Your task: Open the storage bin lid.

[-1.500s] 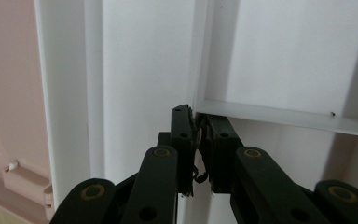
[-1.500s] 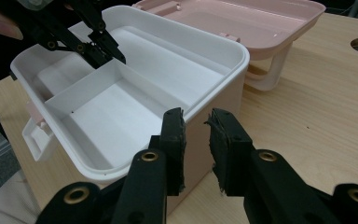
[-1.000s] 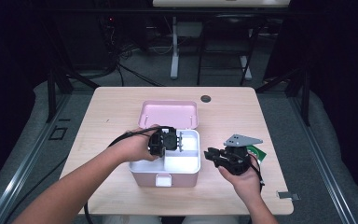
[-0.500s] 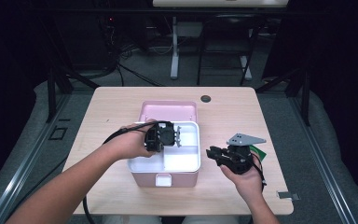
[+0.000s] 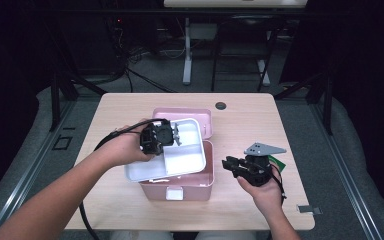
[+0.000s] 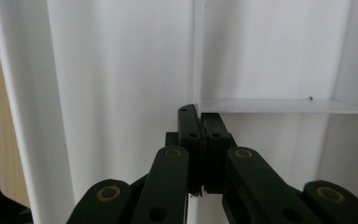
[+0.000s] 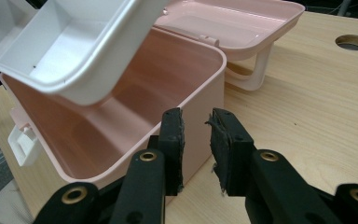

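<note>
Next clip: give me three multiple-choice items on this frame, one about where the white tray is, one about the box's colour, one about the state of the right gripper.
1. Where is the white tray?
A. Lifted above the box, in the left gripper
B. Flat on the table beside the box
C. On the floor

2. What colour is the box?
A. Blue
B. Pink
C. Green

3. How is the right gripper?
A. Shut on the tray
B. Shut on the box wall
C. Open, holding nothing

Answers: 1 A, the right gripper view shows the tray tilted clear above the open box, and the left jaws pinch its divider. 2 B, body and lid are pink. 3 C, a gap separates its jaws beside the box.
</note>
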The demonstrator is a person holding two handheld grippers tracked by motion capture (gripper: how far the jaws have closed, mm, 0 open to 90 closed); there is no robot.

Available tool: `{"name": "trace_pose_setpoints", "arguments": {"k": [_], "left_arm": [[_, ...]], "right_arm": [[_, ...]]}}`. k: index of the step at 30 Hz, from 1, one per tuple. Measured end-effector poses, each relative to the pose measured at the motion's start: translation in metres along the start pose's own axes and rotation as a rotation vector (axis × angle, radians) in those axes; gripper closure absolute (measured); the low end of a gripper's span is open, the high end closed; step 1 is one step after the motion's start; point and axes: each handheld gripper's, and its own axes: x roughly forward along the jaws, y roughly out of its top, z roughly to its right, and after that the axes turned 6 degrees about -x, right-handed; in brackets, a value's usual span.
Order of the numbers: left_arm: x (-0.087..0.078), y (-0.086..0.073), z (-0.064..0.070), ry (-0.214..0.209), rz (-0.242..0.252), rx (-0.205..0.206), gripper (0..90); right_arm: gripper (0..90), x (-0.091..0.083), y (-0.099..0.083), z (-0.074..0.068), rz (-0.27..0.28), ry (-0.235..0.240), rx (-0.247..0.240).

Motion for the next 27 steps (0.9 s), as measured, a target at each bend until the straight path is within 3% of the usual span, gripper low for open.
{"name": "trace_pose_setpoints", "arguments": {"k": [7, 8, 11, 12, 14, 15, 16, 23, 24, 25, 27], "left_arm": [[-0.003, -0.021, -0.014, -0.044, -0.015, -0.147, 89.4], [-0.003, -0.021, -0.014, -0.044, -0.015, -0.147, 89.4], [-0.002, -0.037, -0.024, -0.081, -0.014, -0.252, 89.4], [-0.002, -0.037, -0.024, -0.081, -0.014, -0.252, 89.4], [0.001, -0.051, -0.031, -0.087, -0.018, -0.326, 89.4], [0.001, -0.051, -0.031, -0.087, -0.018, -0.326, 89.4], [0.003, -0.062, -0.036, -0.09, -0.026, -0.379, 89.3], [0.007, -0.102, -0.053, -0.09, -0.055, -0.524, 89.4], [0.007, -0.102, -0.053, -0.09, -0.055, -0.524, 89.3], [0.008, -0.114, -0.056, -0.09, -0.056, -0.56, 89.3], [0.009, -0.12, -0.058, -0.091, -0.059, -0.569, 89.4]], "right_arm": [[73.0, 0.0, 0.0, 0.0, -0.002, -0.002, 0.001], [73.0, 0.0, -0.001, 0.0, -0.003, -0.003, 0.001], [72.9, 0.0, -0.001, 0.001, -0.002, -0.004, 0.002], [72.9, 0.0, -0.001, 0.001, -0.001, -0.005, 0.002], [72.8, 0.0, -0.001, 0.002, -0.001, -0.007, 0.003], [72.8, 0.0, -0.001, 0.002, -0.001, -0.007, 0.003], [72.8, 0.001, -0.002, 0.002, -0.005, -0.006, 0.006], [72.6, 0.0, -0.002, 0.003, -0.004, -0.008, 0.011], [72.5, 0.0, -0.002, 0.003, -0.004, -0.008, 0.011], [72.4, 0.0, -0.003, 0.004, -0.003, -0.009, 0.011], [72.4, 0.0, -0.003, 0.004, -0.003, -0.01, 0.011]]}}
